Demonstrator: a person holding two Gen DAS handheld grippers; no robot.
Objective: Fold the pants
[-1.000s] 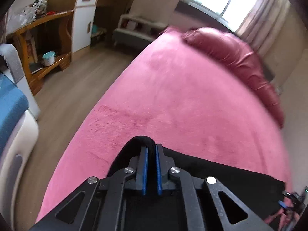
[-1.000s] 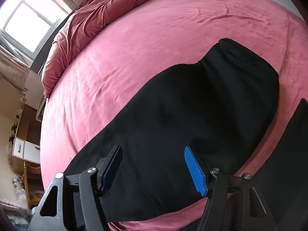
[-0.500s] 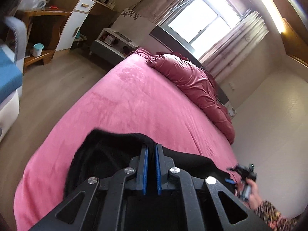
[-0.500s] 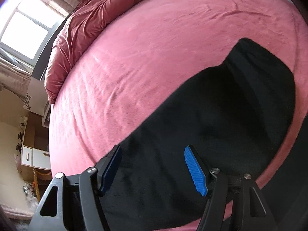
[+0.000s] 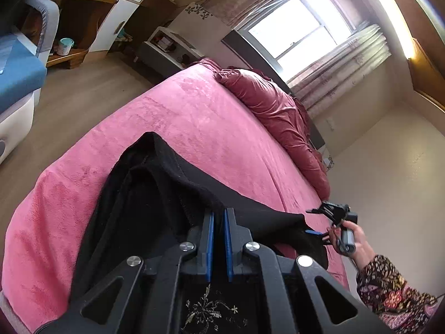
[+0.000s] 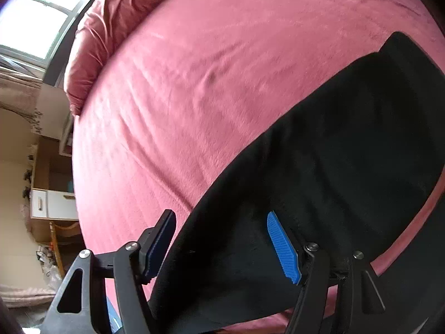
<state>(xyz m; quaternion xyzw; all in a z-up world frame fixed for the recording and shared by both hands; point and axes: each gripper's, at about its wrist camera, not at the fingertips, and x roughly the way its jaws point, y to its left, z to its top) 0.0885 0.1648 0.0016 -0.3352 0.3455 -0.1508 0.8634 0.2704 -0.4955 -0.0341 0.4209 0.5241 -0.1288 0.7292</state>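
Black pants (image 5: 144, 194) lie on a pink bed (image 5: 194, 117). My left gripper (image 5: 218, 214) is shut on a hem of the pants and holds that edge up off the bed, so the cloth drapes back in a fold. In the right wrist view the pants (image 6: 347, 153) spread flat to the right. My right gripper (image 6: 219, 217) hovers open over their near-left edge, one finger above the bedcover (image 6: 222, 69), the other above the cloth, nothing between the pads. The right gripper (image 5: 313, 221) also shows in the left wrist view, at the far end of the lifted fold.
A crumpled dark red duvet (image 5: 278, 117) lies along the bed's far side under the window (image 5: 300, 36). A person's hand and patterned sleeve (image 5: 389, 286) hold the right gripper. A wooden desk and white cabinet (image 5: 116, 25) and a blue-and-white seat (image 5: 16, 78) stand across the wooden floor.
My left gripper has carried the pinched hem across the bed, raising more black cloth into a fold. My right gripper has slid toward the pants' left edge, still open.
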